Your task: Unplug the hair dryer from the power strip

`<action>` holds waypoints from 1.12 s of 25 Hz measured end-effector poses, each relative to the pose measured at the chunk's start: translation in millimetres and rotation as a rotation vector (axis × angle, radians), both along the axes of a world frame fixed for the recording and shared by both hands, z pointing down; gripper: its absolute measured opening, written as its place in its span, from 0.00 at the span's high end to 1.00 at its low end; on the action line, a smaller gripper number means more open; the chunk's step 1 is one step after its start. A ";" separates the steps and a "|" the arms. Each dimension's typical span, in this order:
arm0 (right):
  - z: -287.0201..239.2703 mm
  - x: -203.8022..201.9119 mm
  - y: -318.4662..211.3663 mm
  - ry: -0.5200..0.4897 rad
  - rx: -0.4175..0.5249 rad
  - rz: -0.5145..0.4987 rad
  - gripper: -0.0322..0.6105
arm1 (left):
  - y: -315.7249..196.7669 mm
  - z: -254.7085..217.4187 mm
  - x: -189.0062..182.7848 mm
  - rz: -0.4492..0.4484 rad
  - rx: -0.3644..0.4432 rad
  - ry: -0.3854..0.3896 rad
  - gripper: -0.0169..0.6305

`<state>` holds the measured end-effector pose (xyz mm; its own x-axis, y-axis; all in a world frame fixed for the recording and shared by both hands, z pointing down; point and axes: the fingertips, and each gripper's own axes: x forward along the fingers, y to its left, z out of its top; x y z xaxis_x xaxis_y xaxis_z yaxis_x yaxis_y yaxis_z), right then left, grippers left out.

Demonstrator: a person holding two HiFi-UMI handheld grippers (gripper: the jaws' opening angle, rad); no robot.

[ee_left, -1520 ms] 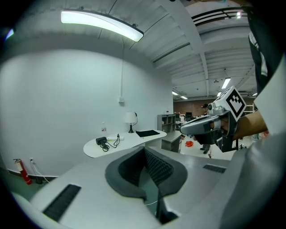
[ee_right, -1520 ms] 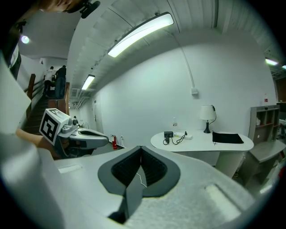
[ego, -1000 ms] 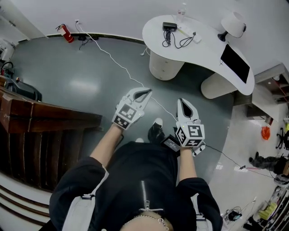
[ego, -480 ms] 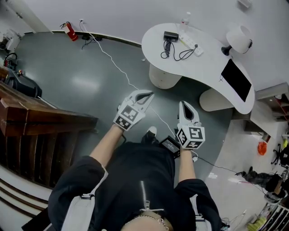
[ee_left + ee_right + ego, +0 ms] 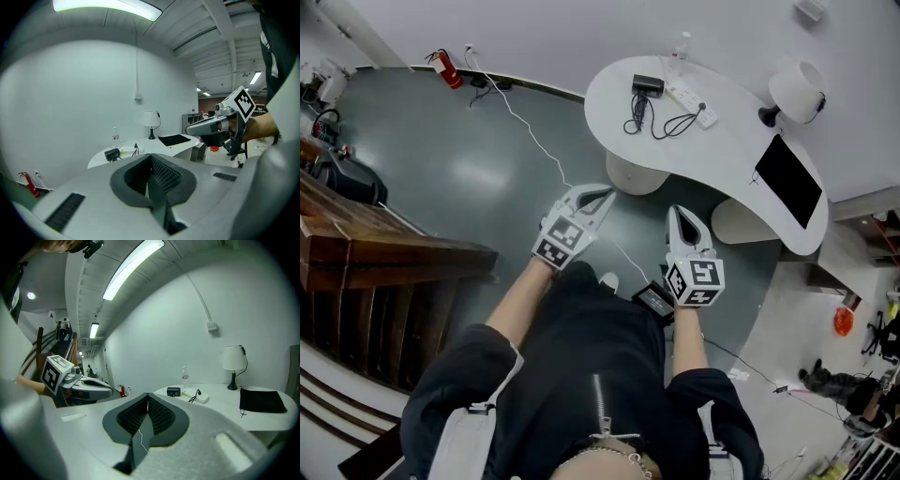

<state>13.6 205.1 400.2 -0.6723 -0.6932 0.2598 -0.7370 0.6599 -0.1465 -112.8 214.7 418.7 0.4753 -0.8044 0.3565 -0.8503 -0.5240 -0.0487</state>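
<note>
On the table [image 5: 727, 150], power strip [image 5: 690, 96] diagonal beside hair dryer [image 5: 648, 83], left tool [image 5: 602, 194] and right tool [image 5: 679, 213] clenched empty

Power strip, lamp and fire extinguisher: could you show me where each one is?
power strip [image 5: 690, 99]: head view, middle of its long white body.
lamp [image 5: 798, 91]: head view, top of its white shade.
fire extinguisher [image 5: 443, 67]: head view, middle of its red cylinder.
</note>
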 end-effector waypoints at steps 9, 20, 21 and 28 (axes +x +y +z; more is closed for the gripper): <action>4.2 12.5 -39.3 0.001 -0.009 0.014 0.94 | -46.1 3.5 8.6 0.013 -0.008 -0.003 0.95; 12.1 18.2 -125.1 0.021 -0.018 0.091 0.94 | -145.5 15.7 18.4 0.096 -0.018 0.020 0.95; 13.3 18.5 -134.3 0.022 -0.021 0.099 0.94 | -155.3 18.1 19.7 0.106 -0.024 0.021 0.95; 9.3 15.0 -214.2 0.024 -0.032 0.160 0.95 | -235.8 22.2 21.6 0.185 -0.053 0.024 0.95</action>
